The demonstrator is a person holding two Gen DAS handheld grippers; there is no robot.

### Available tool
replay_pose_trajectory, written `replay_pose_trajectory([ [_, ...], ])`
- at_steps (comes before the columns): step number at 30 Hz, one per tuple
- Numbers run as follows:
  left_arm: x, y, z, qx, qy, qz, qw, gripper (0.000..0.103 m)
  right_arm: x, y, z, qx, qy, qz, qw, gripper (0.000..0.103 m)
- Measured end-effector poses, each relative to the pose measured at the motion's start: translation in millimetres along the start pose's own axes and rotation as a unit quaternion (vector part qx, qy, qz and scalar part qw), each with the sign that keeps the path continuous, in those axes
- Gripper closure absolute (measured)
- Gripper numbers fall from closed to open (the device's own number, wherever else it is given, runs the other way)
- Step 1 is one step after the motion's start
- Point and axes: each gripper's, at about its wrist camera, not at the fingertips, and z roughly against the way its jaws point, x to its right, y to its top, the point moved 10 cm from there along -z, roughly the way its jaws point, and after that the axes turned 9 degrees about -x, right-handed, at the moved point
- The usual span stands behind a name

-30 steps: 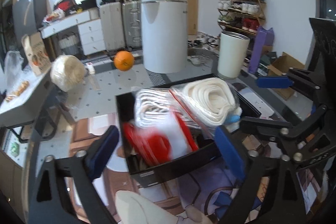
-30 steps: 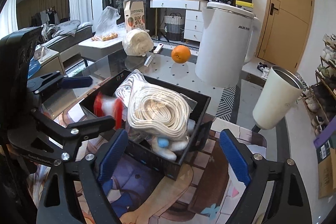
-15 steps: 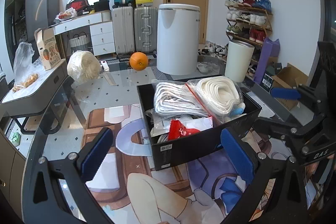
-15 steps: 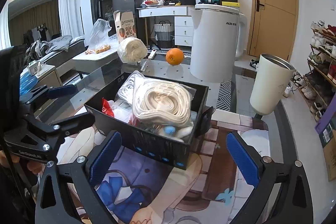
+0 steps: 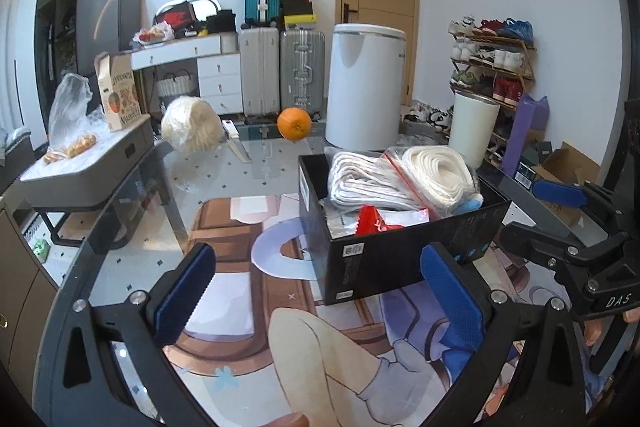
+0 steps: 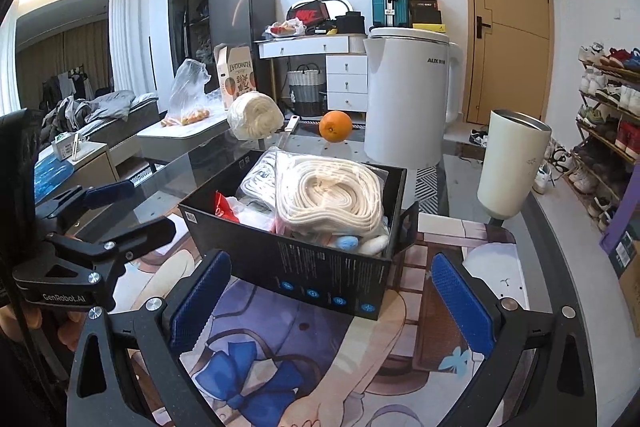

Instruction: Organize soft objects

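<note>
Most of it looks done: the bagged rope coils (image 6: pixel 328 201) sit packed in the black box (image 6: pixel 320 283) mid-table, both the left gripper (image 5: pixel 316 291) and right gripper (image 6: pixel 330 301) hang released and empty, and only the white bundle (image 6: pixel 256 115) waits near the table's far edge.

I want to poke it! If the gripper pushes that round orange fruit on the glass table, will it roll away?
Probably yes. The round orange fruit is ball-shaped and sits free on the smooth glass table, so a nudge would likely send it rolling. It looks firm, not squishy, so it should keep its shape. Both grippers are open and far from it.
</note>
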Motion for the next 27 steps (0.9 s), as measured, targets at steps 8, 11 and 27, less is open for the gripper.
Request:
replay_pose_trajectory([
  [8, 4.3, 1.2, 1.0, 0.008, -0.007, -0.004, 0.9999, 0.0, 2.6, -5.0, 6.9, 0.024, 0.003, -0.007, 1.0, 0.001],
  [11, 6.3, 1.3, 2.2, 0.011, -0.013, -0.007, 0.9998, 0.0, 4.7, -6.3, 9.3, 0.03, 0.003, -0.01, 1.0, 0.001],
  [27, 7.4, 1.0, 6.1, 0.02, -0.012, -0.011, 0.9997, 0.0, 2.9, -5.7, 15.9, 0.049, -0.015, -0.004, 0.999, 0.001],
])
